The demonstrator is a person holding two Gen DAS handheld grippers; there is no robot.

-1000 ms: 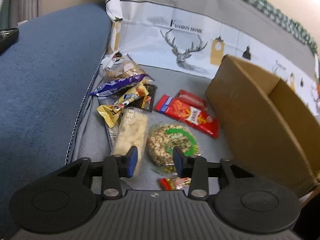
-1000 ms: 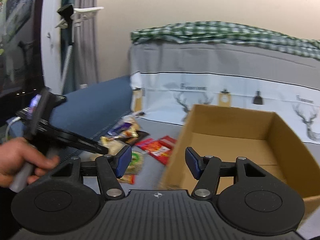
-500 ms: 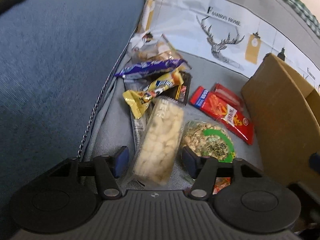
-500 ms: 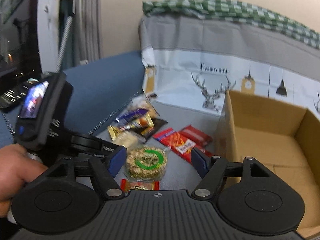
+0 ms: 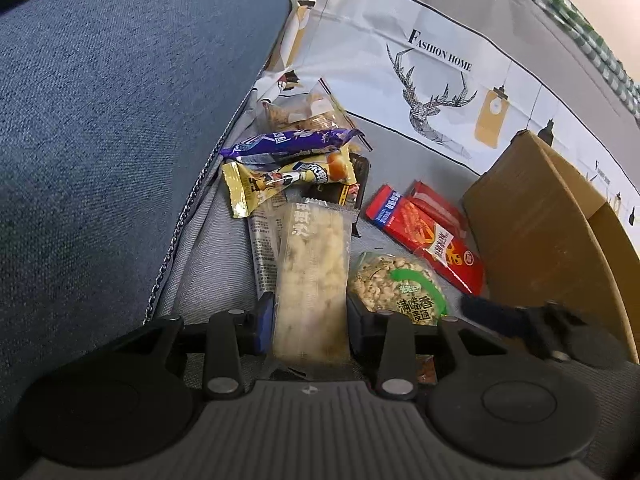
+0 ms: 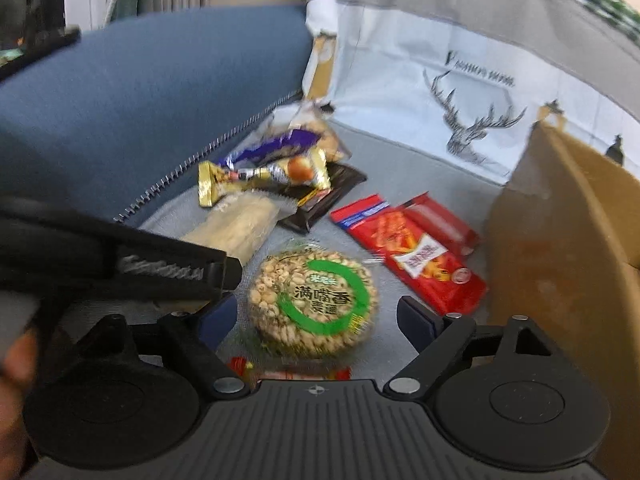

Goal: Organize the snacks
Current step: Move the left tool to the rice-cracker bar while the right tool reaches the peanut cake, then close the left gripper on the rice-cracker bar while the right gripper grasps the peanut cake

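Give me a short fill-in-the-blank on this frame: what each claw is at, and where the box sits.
1. The left claw brackets the long pale ____ bar.
2. The right claw is open around the round snack with the ____ ring.
3. The cardboard box stands to the ____ of the red packets.

Missing: puffed-rice; green; right

Centre frame, a pale beige puffed bar (image 5: pixel 310 280) is lying beside a round snack (image 5: pixel 400 288) wearing a green ring; 2 red packets (image 5: pixel 428 236) are sitting right, purple wrapper (image 5: pixel 288 144) and gold wrapper (image 5: pixel 280 184) above, brown box (image 5: pixel 540 232) at right edge
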